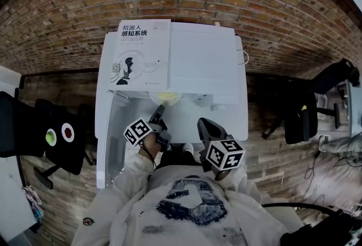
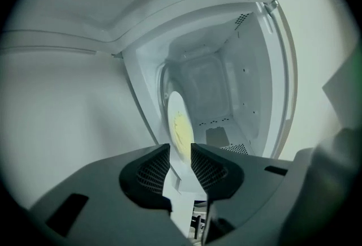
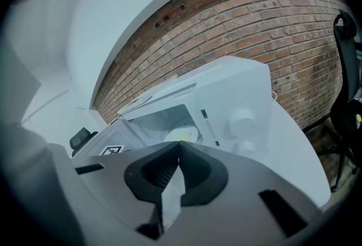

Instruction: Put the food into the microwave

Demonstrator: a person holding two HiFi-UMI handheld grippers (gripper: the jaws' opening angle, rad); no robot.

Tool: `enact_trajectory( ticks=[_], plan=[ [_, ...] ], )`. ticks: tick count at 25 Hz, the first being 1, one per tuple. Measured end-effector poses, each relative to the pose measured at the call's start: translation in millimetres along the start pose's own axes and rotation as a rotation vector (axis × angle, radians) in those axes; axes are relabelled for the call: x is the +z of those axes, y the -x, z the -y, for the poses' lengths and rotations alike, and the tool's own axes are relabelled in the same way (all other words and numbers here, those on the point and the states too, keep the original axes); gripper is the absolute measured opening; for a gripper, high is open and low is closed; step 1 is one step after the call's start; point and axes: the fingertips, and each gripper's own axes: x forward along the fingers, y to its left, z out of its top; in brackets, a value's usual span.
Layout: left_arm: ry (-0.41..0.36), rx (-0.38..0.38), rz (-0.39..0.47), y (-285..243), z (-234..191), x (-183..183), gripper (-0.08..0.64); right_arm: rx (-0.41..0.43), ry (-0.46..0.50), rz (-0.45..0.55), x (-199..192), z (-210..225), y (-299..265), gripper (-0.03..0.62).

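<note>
A white microwave (image 1: 198,58) stands with its door (image 1: 107,143) swung open to the left. My left gripper (image 1: 158,110) is shut on the rim of a white plate (image 1: 167,96) that carries pale yellow food. In the left gripper view the plate (image 2: 180,126) stands edge-on between the jaws of the left gripper (image 2: 180,163), inside the white cavity (image 2: 226,86). My right gripper (image 1: 203,124) hangs in front of the microwave's right half, shut and empty. In the right gripper view the right gripper (image 3: 179,151) points at the microwave (image 3: 237,92), where the plate (image 3: 182,135) shows in the opening.
A white book (image 1: 141,52) lies on top of the microwave. Two round knobs (image 3: 242,120) sit on its right panel. A brick wall (image 1: 283,18) is behind it. Black chairs stand at the left (image 1: 51,137) and right (image 1: 305,115).
</note>
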Motion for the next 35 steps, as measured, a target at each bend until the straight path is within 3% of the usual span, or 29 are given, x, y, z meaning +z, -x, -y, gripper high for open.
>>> enact_trajectory(
  ticks=[6,10,23,35],
  plan=[
    [-0.073,0.009,-0.007,21.4,7.2,-6.1,0.104,0.024,-0.029,-0.042,-21.8,-3.6,-17.7,0.014],
    [-0.112,0.021,-0.012,28.0,6.9,-8.0,0.104,0.040,-0.101,-0.055,-32.8,-0.7,-33.2,0.014],
    [-0.092,0.047,-0.043,15.8,-8.2,-10.2,0.104,0.071,-0.593,-0.138,-74.8,17.6,-111.1,0.014],
    [-0.089,0.046,-0.059,-2.6,-9.4,-2.3,0.103,0.117,-0.652,-0.170,-82.1,2.8,-156.1,0.014]
  ],
)
